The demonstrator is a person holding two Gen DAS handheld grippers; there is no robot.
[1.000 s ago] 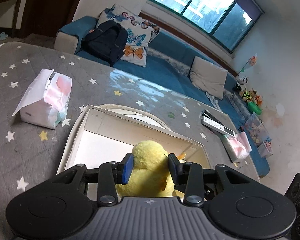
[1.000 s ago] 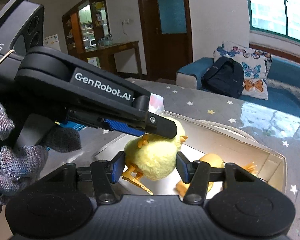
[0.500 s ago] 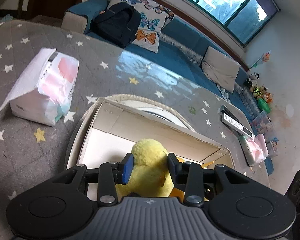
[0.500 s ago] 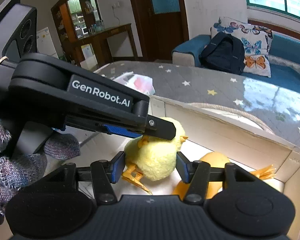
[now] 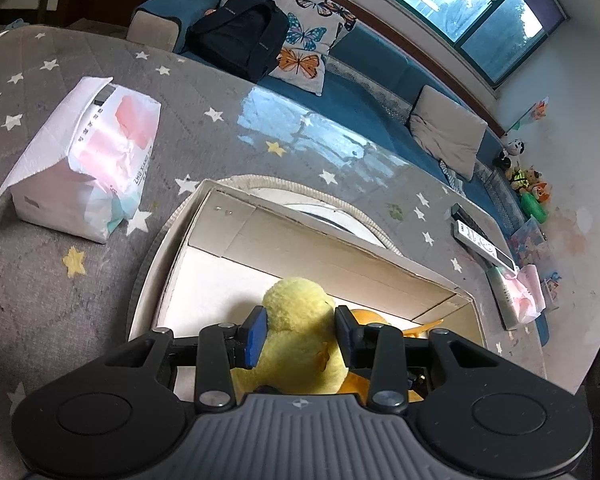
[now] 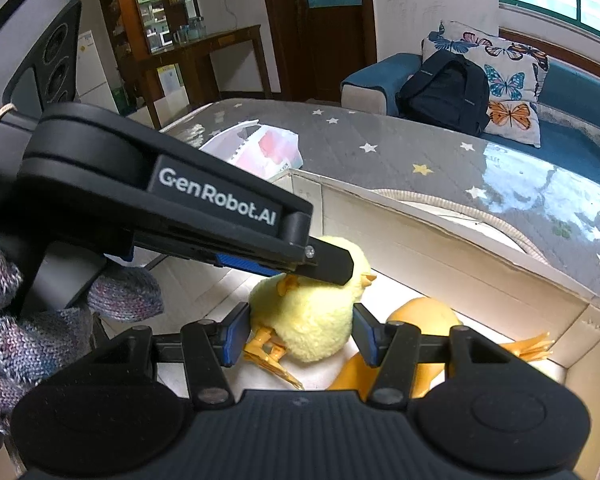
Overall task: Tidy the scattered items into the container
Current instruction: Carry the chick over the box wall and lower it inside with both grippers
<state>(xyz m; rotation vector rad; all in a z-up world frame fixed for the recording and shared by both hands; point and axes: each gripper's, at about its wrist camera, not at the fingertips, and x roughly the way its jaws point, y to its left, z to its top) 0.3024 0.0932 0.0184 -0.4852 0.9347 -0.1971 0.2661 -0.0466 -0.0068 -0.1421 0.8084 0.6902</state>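
While my left gripper (image 5: 300, 332) looks down into the cardboard box (image 5: 324, 256), its two blue-padded fingers press against the sides of the yellow plush chick (image 5: 296, 320), so it is clamped on that toy. The chick sits inside the box at about 6 o'clock in the left wrist view, with an orange toy (image 5: 370, 316) just beside it toward 4 o'clock. A tissue pack (image 5: 88, 168) lies on the grey star-patterned cover (image 5: 204, 92) at 9 o'clock, well apart from the box. Two remotes (image 5: 480, 240) lie near 3 o'clock, and a black backpack (image 5: 240, 36) leans on the blue sofa (image 5: 380, 60) at 12 o'clock.

From my right wrist, my right gripper (image 6: 300, 338) has its fingers on either side of the same chick (image 6: 312, 320); I cannot tell whether the pads touch the fur or stand just off it. My left gripper (image 6: 324, 266) reaches in from 9 o'clock, its finger lying across the chick's top. The orange toy (image 6: 424, 316) lies at 4 o'clock on the box floor, touching the chick. My gloved left hand (image 6: 28, 320) shows at 8 o'clock.
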